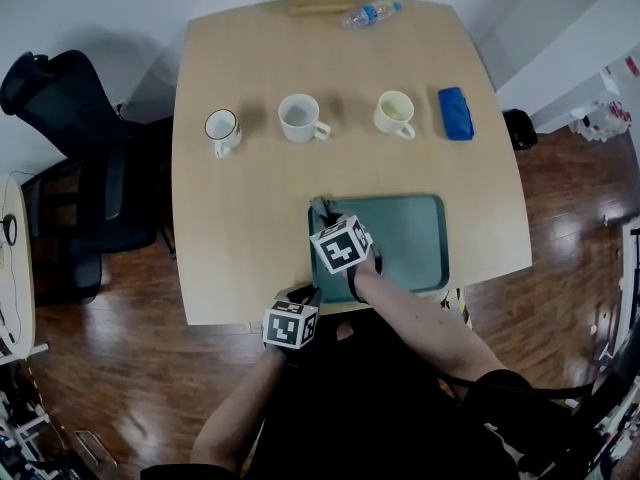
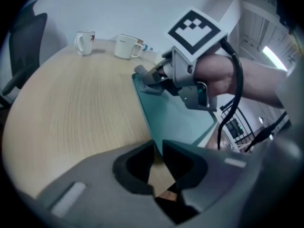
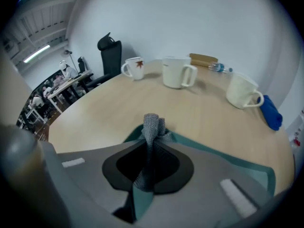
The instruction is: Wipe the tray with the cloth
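The right gripper view shows best the right tool (image 3: pixel 152 144) pinching the grey cloth (image 3: pixel 151 125) at 10 o'clock on the tray (image 1: pixel 415 230). The left gripper view shows the left tool (image 2: pixel 158 148) clamped on its 7 o'clock rim.

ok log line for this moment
left gripper: shut on tray rim, near-left corner | right gripper: shut on cloth, at tray's far-left corner

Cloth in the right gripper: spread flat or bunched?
Bunched: the cloth stands as a narrow wad pinched by the right gripper at the tray corner.
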The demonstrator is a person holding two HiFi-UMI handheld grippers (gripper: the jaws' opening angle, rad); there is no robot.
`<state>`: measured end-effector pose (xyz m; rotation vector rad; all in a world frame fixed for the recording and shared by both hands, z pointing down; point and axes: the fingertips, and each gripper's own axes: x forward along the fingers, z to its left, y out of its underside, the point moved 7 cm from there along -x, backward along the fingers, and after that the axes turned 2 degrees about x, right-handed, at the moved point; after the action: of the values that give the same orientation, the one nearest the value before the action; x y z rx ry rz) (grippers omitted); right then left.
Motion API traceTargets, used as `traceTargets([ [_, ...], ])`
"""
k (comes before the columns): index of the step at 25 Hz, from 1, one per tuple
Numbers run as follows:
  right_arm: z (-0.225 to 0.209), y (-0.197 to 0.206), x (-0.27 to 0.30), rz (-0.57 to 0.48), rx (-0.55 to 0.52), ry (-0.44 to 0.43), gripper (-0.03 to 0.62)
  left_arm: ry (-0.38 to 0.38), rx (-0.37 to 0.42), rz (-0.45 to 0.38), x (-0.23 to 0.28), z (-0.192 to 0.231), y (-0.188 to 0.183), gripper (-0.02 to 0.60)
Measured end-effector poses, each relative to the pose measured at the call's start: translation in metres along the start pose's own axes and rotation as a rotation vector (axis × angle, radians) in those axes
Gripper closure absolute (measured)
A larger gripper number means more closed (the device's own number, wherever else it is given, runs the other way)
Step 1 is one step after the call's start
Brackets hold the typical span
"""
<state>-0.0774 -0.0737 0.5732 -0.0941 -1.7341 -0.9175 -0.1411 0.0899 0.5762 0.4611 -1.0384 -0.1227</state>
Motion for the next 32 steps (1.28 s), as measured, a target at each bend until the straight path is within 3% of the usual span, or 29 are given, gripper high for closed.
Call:
traceTargets([
  [3,0.02,-0.004,0.003,0.013,-0.036,-0.043,0.562,0.018,-0.027,-0.002,0.0,0.005,-0.001,0.523],
  [5,0.007,0.007,-0.006,0.026,-0.025,-0.027,0.562,0.03,-0.053,-0.006,0.0,0.009,0.0,0.523],
  [8,-0.047,0.047,-0.033,0.059,0.053,0.059,0.562,0.049,-0.081,-0.019,0.001,0.011,0.002,0.523],
  [13,-0.169,0.126,-0.09,0.146,0.241,0.295,0.562,0.022,-0.107,-0.034,0.001,0.011,0.005,0.525],
  [15,-0.199,0.149,-0.099,0.165,0.294,0.337,0.562,0.024,-0.113,-0.035,0.005,0.005,0.006,0.526],
  [18,-0.211,0.152,-0.103,0.146,0.281,0.351,0.563,0.006,-0.11,-0.021,0.008,-0.005,0.005,0.526],
  [24,-0.197,0.126,-0.084,0.115,0.267,0.33,0.563,-0.014,-0.105,-0.027,0.011,-0.011,0.001,0.523],
  [28,-0.115,0.088,-0.058,0.083,0.168,0.145,0.563,0.004,-0.103,-0.036,0.012,-0.01,0.001,0.523],
  [32,-0.034,0.058,-0.037,0.064,0.006,0.034,0.563,-0.01,-0.098,-0.026,0.009,-0.008,0.0,0.523],
])
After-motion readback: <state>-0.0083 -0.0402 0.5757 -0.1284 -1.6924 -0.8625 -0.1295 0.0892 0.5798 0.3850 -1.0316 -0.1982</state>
